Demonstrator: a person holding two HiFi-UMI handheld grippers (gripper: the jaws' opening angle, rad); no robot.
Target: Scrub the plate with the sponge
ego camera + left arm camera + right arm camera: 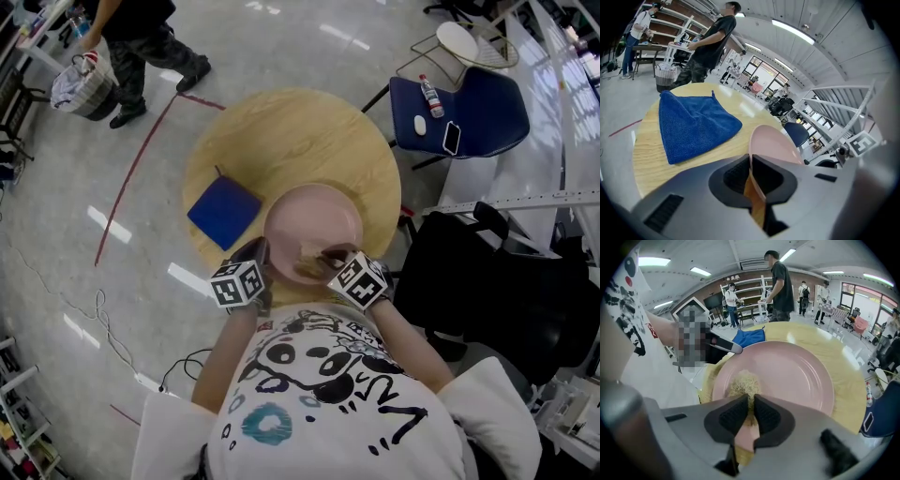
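The pink plate (314, 225) sits at the near edge of the round wooden table (281, 131), just in front of the person's chest. A blue cloth (225, 211) lies flat to its left, close by but not touching. The left gripper (751, 161) is clenched on the plate's near-left rim. In the left gripper view the thin pink rim runs edge-on straight up between the two dark pads, which press on it from either side, and the rest of the plate fans out beyond the jaws to the right. The right gripper (751, 401) is clamped on the sponge (743, 380), a pale yellow, fibrous scrubber. The sponge's lower part is pinched between the pads, while its frayed upper part sticks out past the fingertips and lies against the plate's inner face. It touches the dish at the near-left part, close to the rim and not far from where the left gripper holds it. The plate's glossy surface spreads out beyond the sponge toward the far rim. In the head view the two grippers sit side by side at the plate's near rim, both angled down toward the dish. Whether the plate lies flat on the table or is tipped up by the left grip cannot be told.
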